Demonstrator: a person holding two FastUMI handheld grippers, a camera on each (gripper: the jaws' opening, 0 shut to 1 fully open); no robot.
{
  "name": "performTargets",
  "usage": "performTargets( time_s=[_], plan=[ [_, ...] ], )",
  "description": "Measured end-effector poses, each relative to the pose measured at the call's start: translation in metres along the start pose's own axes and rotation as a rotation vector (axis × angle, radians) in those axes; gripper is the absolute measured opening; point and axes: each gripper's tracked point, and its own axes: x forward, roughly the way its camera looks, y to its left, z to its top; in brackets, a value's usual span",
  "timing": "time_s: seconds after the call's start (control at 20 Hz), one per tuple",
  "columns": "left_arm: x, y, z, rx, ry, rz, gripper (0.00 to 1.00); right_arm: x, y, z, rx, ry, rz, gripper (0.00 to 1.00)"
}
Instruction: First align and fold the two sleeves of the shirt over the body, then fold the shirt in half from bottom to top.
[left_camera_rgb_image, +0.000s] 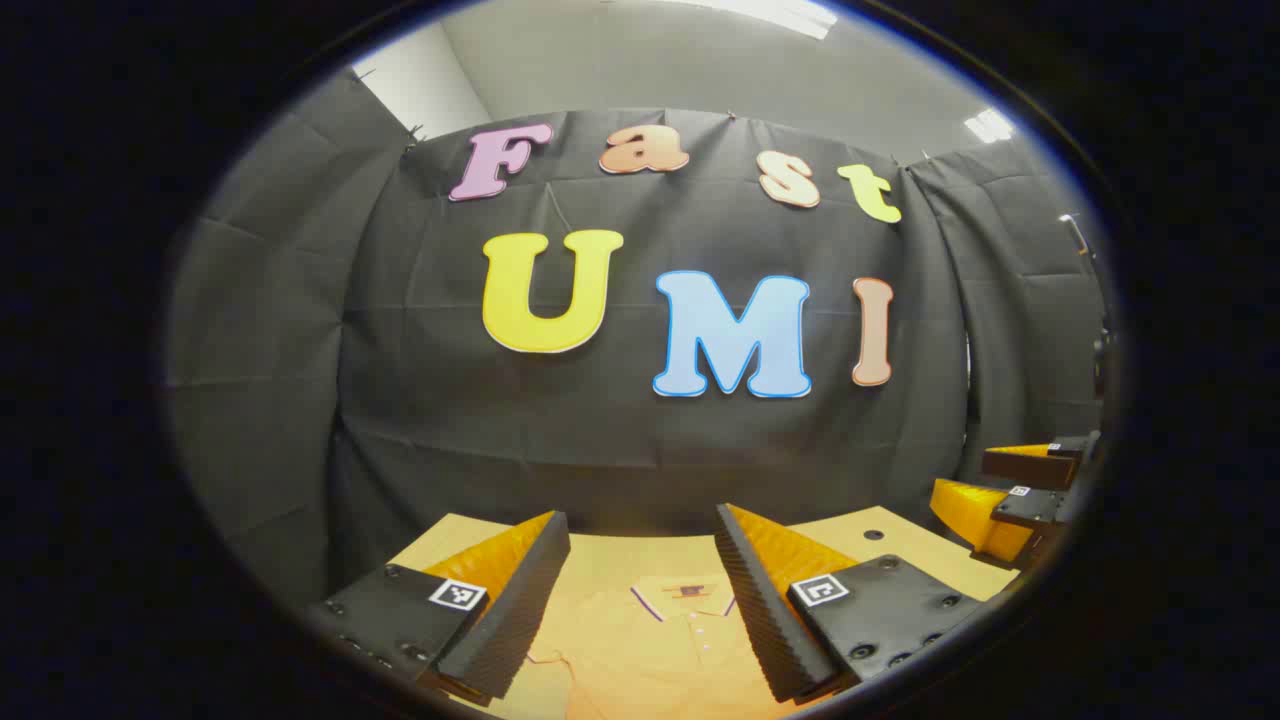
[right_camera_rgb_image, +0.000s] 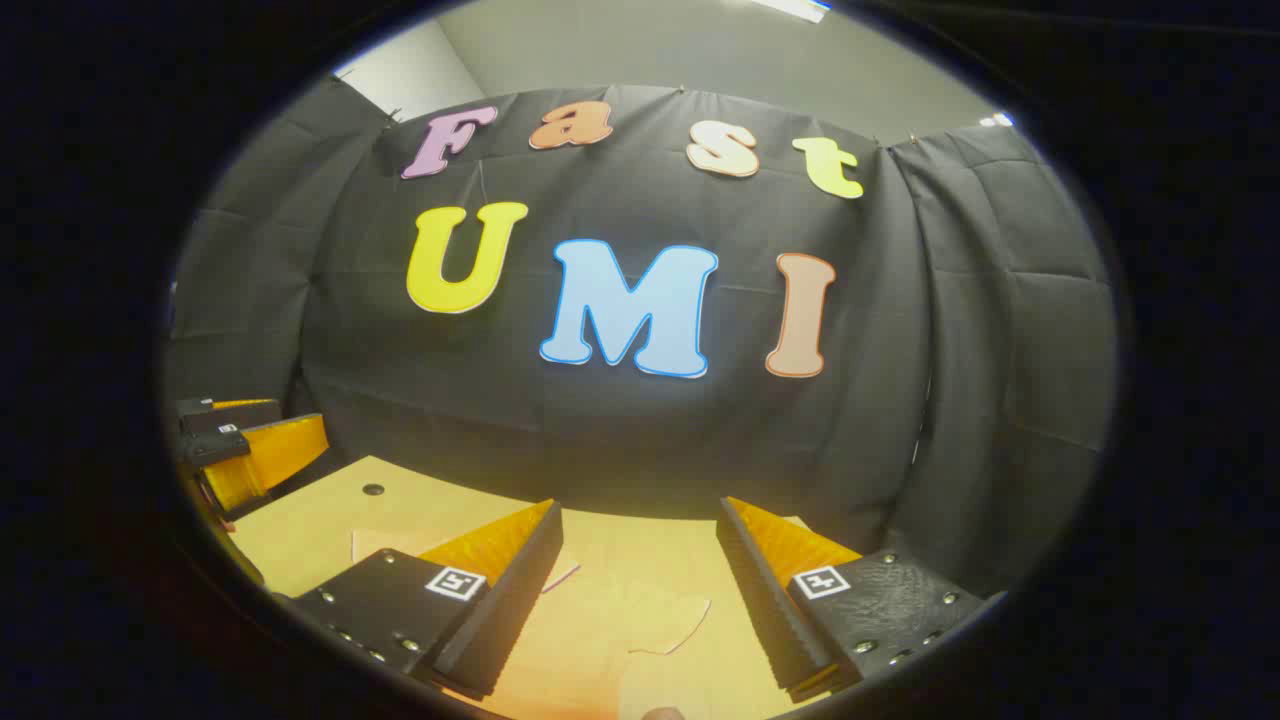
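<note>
**Both tongs held apart above an orange shirt on the worktop**

In the left gripper view, the left tongs (left_camera_rgb_image: 640, 600) are spread wide with nothing between the fingers. Through the gap lies the pale orange polo shirt (left_camera_rgb_image: 660, 650) with a dark-trimmed collar and buttoned placket, spread flat on the light wooden worktop (left_camera_rgb_image: 900, 545). The collar points toward the black cloth booth wall (left_camera_rgb_image: 600, 420) at the far edge of the worktop. The other tongs (left_camera_rgb_image: 1010, 500) show at the right rim of this view, above the worktop's right side, well apart from the shirt's collar.

In the right gripper view, the right tongs (right_camera_rgb_image: 635, 590) are likewise released, fingers wide and grasping nothing. Between and below them lies a short sleeve of the shirt (right_camera_rgb_image: 650, 615), its hem flat on the worktop (right_camera_rgb_image: 330, 520). The left tongs (right_camera_rgb_image: 250, 450) appear at the left edge, raised over the worktop's near corner beside a small dark hole (right_camera_rgb_image: 373, 489) in the surface.
</note>
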Motion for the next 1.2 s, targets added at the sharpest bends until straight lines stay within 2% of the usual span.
performTargets(
  time_s=[0.8, 1.2],
  plan=[
    [-0.011, 0.006, 0.008, 0.005, -0.016, 0.005, 0.95, -0.005, 0.011, -0.001, 0.001, 0.006, 0.020, 0.96],
    [-0.015, 0.008, 0.001, -0.007, -0.002, 0.019, 0.94, 0.011, -0.003, -0.021, 0.001, 0.047, 0.008, 0.97]
  ],
)
